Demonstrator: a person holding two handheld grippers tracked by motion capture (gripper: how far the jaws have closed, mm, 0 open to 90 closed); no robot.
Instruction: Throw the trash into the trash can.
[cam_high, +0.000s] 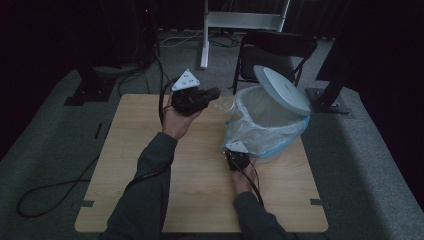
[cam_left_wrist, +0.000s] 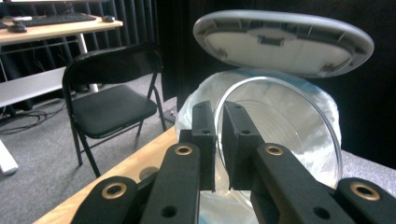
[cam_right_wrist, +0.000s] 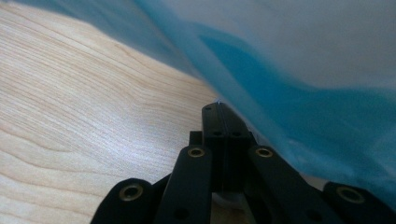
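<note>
This is looking like a lab or office workroom set up for recording. A plain wooden counter (cam_high: 150, 165) is standing on grey carpet (cam_high: 360, 165), black curtains (cam_left_wrist: 140, 23) are hanging along the far side, a black folding chair (cam_left_wrist: 109, 93) is waiting beyond, and a desk with a keyboard (cam_left_wrist: 58, 18) is sitting at far left.

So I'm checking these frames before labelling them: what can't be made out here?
- Inside of the bin: high view, hidden by the liner bag and dim light.
- Clear round dish held by the left gripper: left gripper view, its lower edge is hidden behind the jaws.
- What the right gripper pinches, if anything: right gripper view, jaws closed against the blurred blue bag; cannot tell.
</note>
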